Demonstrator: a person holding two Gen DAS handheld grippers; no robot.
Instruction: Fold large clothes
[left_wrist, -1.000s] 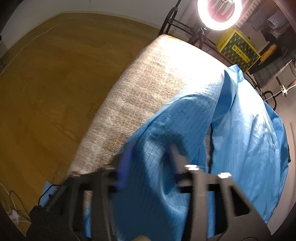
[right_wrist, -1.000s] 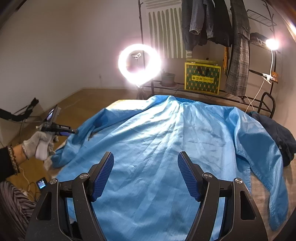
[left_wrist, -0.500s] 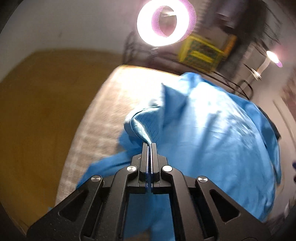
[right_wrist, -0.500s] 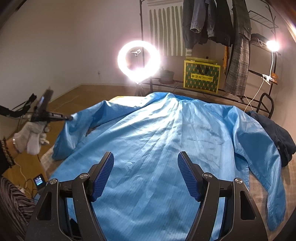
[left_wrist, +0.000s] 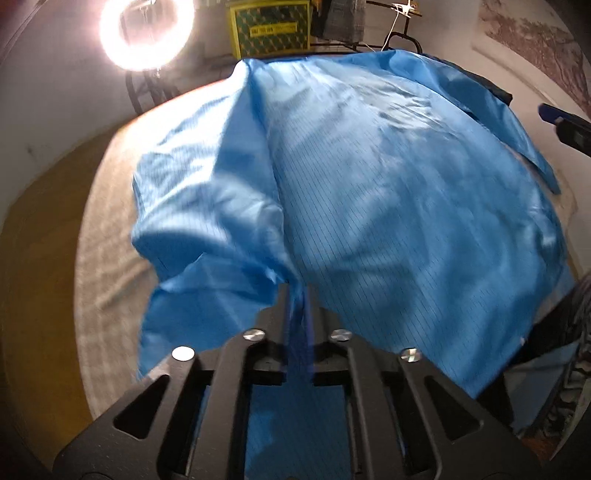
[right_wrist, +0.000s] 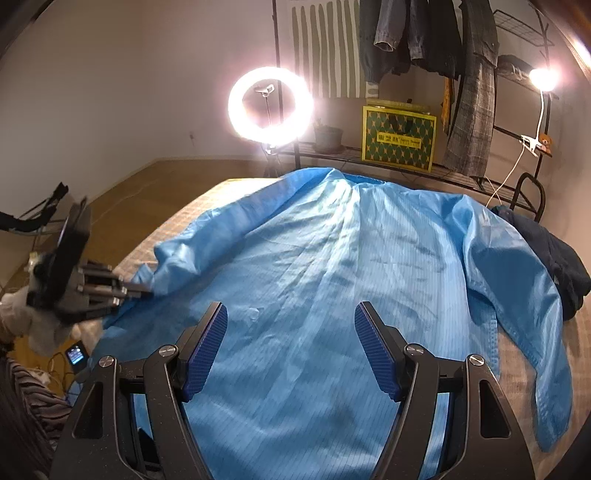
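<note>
- Between the fingers of the left gripper (left_wrist: 296, 314): a pinch of blue cloth, the cuff end of one sleeve (left_wrist: 207, 206) of the blue coat (right_wrist: 332, 280). Jaws narrow and opening at this moment; fabric is between the pads, but with motion blur I cannot tell how firmly they press.
- Right gripper (right_wrist: 291, 347): jaws wide, nothing between them, poised above the lower back panel of the coat, not touching as far as the view shows.
- Coat lies back-up, spread over the beige woven table cover (left_wrist: 107, 206); collar toward 12 o'clock in the right wrist view, the other sleeve (right_wrist: 532, 332) running down toward 4 o'clock along the coat's edge.
- Held sleeve rises from 9 o'clock in the right wrist view, slack and crumpled, draped partly over the body.
- Handling, judged: thin, light, limp cloth with a slight sheen, likely slippery. It will sag and slide, not hold a crease by itself. Not fragile.
- Where to grip, judged: seams, cuffs, hem corners and shoulder points, where layers are doubled. A pinch in mid-panel would only bunch it.
- Surroundings: dark garment (right_wrist: 554, 258) touching the coat's edge at 3 o'clock; ring light (right_wrist: 270, 102) and yellow-green box (right_wrist: 398, 138) beyond, at 12 o'clock.
</note>
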